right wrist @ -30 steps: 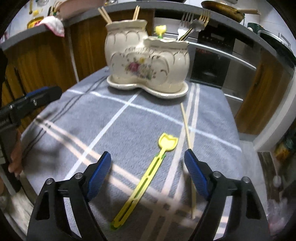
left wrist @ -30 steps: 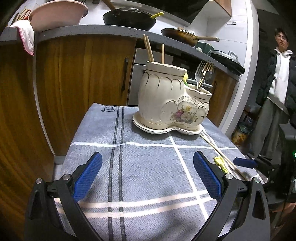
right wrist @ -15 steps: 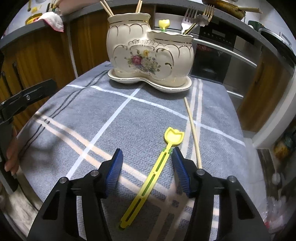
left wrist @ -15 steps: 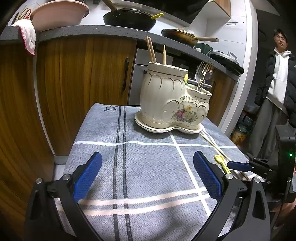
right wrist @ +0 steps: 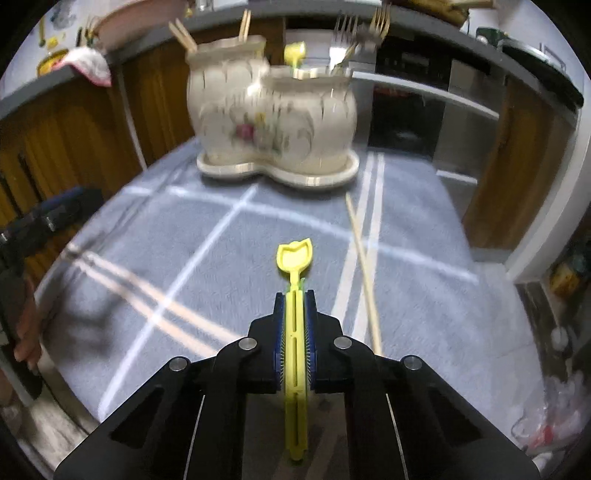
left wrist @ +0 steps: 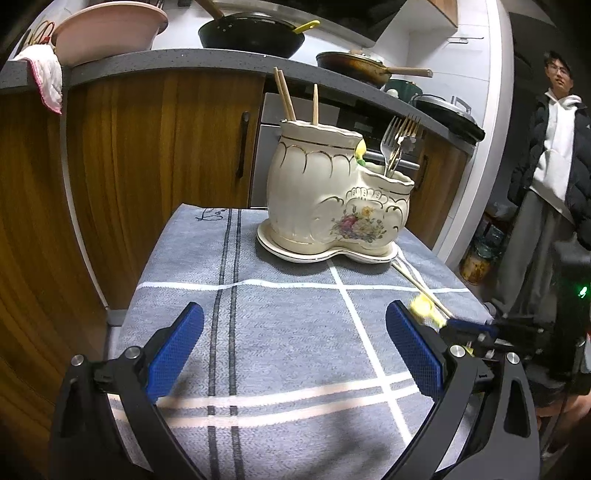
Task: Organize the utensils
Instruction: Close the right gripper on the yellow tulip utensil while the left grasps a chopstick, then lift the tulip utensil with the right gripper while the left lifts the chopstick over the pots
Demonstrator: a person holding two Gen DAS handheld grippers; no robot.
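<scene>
My right gripper (right wrist: 294, 295) is closing, and its blue pads press on the shaft of a yellow plastic utensil (right wrist: 294, 258) whose tulip-shaped head points at the holder. The cream ceramic utensil holder (right wrist: 271, 114) stands at the far side of the grey checked cloth (right wrist: 184, 236), with chopsticks, forks and another yellow utensil in it. A loose wooden chopstick (right wrist: 364, 269) lies to the right of my gripper. In the left wrist view, my left gripper (left wrist: 295, 343) hangs open over the cloth with nothing in it, short of the holder (left wrist: 332, 195). The right gripper (left wrist: 465, 326) shows there at the right edge.
Wooden cabinets (left wrist: 155, 140) and a grey counter (left wrist: 166, 66) with pans and a pink basin (left wrist: 107, 29) stand behind the table. A person (left wrist: 546, 177) stands at the right. The cloth's edges drop off to the left and right.
My right gripper's jaws have come together on the yellow utensil, which now points straight ahead and looks lifted off the cloth. The left gripper has stayed open and hardly moved.
</scene>
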